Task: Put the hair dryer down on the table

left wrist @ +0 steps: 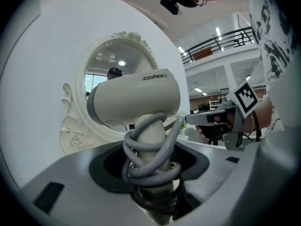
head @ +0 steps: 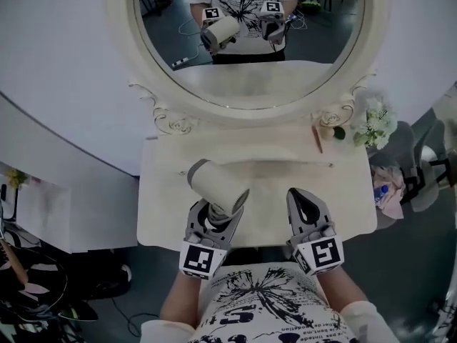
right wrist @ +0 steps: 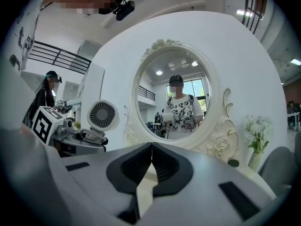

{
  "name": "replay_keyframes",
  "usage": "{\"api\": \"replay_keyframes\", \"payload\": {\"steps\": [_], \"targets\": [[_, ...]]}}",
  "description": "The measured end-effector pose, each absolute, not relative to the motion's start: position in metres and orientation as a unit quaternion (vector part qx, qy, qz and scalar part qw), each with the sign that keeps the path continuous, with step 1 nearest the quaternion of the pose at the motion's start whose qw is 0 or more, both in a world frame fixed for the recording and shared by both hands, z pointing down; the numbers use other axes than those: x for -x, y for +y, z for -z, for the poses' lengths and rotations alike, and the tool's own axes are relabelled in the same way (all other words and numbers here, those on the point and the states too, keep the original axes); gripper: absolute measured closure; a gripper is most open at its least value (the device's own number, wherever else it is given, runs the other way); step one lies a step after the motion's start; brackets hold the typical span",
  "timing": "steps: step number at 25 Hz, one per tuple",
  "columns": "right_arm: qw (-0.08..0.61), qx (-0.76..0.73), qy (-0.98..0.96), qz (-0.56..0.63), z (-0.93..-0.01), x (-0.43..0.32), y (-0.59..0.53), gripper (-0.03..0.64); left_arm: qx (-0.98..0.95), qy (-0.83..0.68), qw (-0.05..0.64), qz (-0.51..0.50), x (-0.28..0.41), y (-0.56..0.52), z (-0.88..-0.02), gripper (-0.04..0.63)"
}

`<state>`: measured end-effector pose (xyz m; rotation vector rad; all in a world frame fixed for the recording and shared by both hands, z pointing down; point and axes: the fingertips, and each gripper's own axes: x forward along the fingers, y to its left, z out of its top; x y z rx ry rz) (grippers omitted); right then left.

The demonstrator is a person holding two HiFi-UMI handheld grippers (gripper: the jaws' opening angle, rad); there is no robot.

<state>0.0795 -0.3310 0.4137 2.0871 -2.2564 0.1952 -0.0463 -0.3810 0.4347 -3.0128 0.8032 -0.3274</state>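
Observation:
A cream hair dryer (head: 216, 186) with its grey cord wound round the handle is held upright over the near left of the white dressing table (head: 350, 206). My left gripper (head: 213, 224) is shut on the handle (left wrist: 151, 145), the barrel (left wrist: 136, 100) pointing left and away. My right gripper (head: 305, 207) is beside it to the right, shut, jaws touching, nothing between them. In the right gripper view the dryer's rear grille (right wrist: 102, 115) shows at left.
A large oval mirror (head: 250, 41) with an ornate white frame stands at the table's back. A pencil-like stick (head: 316, 138) and a white flower bunch (head: 375, 126) sit at the back right. A chair with clothes (head: 400, 184) is right of the table.

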Motion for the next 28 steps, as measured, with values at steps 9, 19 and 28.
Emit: {"api": "replay_keyframes", "payload": {"steps": [9, 19, 28], "targets": [[0.076, -0.691, -0.712, -0.103, -0.479, -0.076, -0.335, 0.598, 0.960, 0.186, -0.007, 0.210, 0.040, -0.388, -0.517, 0.345], [0.088, -0.688, -0.707, -0.137, -0.525, -0.076, -0.332, 0.598, 0.936, 0.133, -0.013, 0.326, 0.035, -0.379, -0.607, 0.345], [0.102, -0.686, -0.702, -0.163, -0.552, -0.079, -0.336, 0.598, 0.906, 0.079, -0.023, 0.416, 0.031, -0.372, -0.657, 0.345]]}}
